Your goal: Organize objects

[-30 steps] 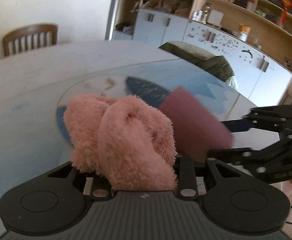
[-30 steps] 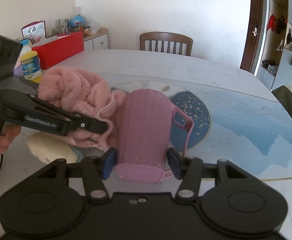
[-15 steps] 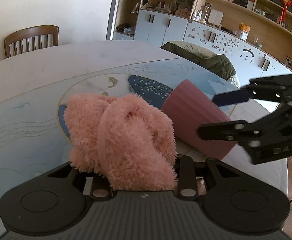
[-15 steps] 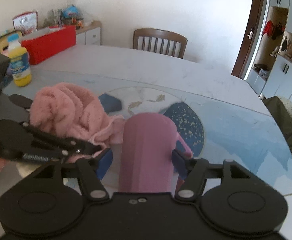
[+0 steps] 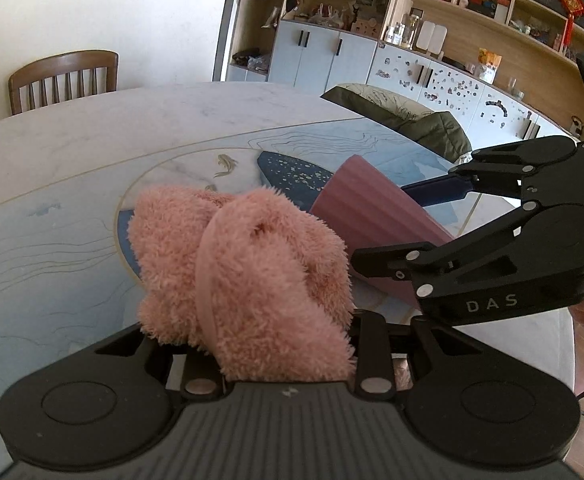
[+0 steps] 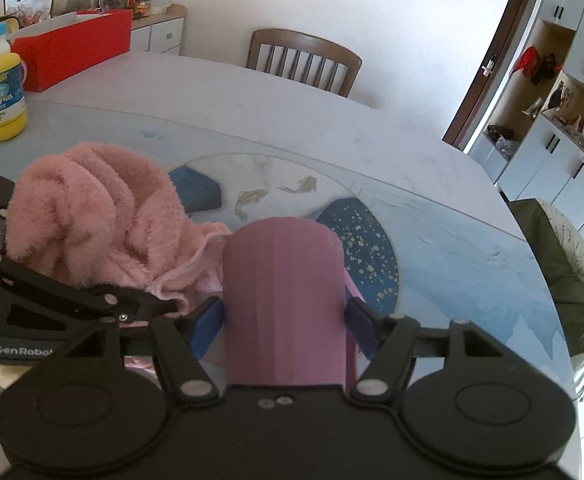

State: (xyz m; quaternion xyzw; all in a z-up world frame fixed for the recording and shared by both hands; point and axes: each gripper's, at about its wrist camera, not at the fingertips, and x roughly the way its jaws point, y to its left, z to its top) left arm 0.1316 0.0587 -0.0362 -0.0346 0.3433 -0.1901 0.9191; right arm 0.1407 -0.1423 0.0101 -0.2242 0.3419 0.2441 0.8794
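Now our left tongs (image 5: 276,360) stay clamped on the fluffy pink towel (image 5: 248,280), bunched above the desk (image 5: 52,160). Our right tongs (image 6: 284,320) have just been opening; their blue pads (image 6: 206,326) flank the ribbed pink cup (image 6: 284,304), and whether they still press it we cannot tell.

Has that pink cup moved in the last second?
Yes. The cup has come off the table's blue patch toward the camera, between the right gripper's opening jaws.
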